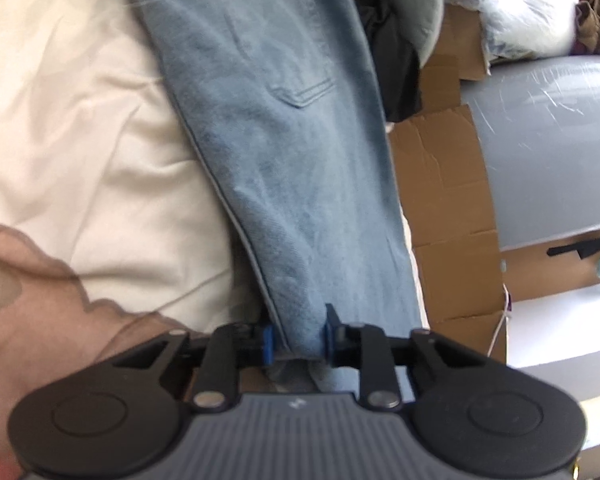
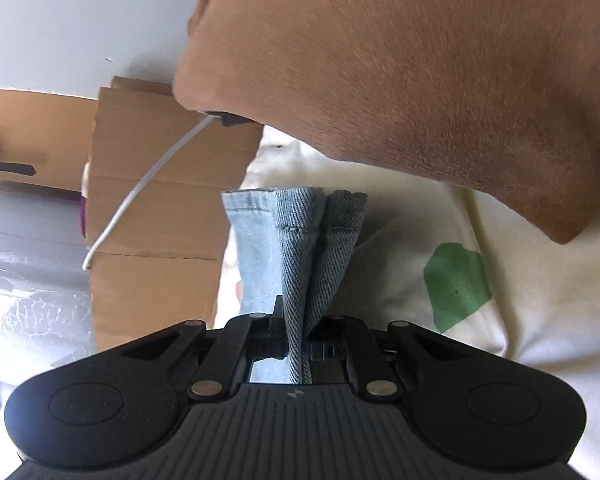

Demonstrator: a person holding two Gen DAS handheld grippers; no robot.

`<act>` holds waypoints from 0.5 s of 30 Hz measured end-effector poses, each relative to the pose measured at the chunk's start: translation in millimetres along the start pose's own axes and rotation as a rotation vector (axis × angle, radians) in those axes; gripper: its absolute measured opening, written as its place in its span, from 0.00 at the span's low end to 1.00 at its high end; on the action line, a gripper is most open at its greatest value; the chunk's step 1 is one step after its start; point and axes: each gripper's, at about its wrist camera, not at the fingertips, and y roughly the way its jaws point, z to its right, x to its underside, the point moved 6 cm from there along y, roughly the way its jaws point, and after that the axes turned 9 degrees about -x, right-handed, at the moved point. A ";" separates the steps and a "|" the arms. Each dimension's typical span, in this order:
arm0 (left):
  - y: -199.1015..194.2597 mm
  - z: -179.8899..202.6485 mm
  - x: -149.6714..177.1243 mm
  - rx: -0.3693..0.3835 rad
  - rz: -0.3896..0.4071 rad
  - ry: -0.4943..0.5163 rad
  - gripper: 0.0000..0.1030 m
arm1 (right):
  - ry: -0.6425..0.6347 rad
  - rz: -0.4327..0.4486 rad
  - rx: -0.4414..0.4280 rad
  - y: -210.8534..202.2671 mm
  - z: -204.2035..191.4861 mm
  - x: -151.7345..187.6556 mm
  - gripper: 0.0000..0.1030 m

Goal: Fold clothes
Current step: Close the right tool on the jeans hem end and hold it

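Denim jeans [image 1: 284, 152] pinched by left gripper [image 1: 298, 340] and right gripper [image 2: 298, 344], both clamped; next, carry the fold over.

1. Jeans [image 1: 276, 152] lie on the bedsheet [image 1: 80, 128].
2. Right of the jeans, flattened cardboard [image 1: 444, 184].
3. Behind the jeans, a clothes heap [image 1: 396, 40].
4. Near end of the jeans sits between the left gripper [image 1: 298, 340] pads.

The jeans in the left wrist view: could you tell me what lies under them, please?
A cream bedsheet shows beside and beneath the jeans. Whatever lies directly under the denim is covered.
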 end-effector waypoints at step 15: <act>-49.6 22.3 9.5 -0.161 -0.060 0.148 0.18 | 0.013 0.041 0.101 -109.0 28.5 30.5 0.06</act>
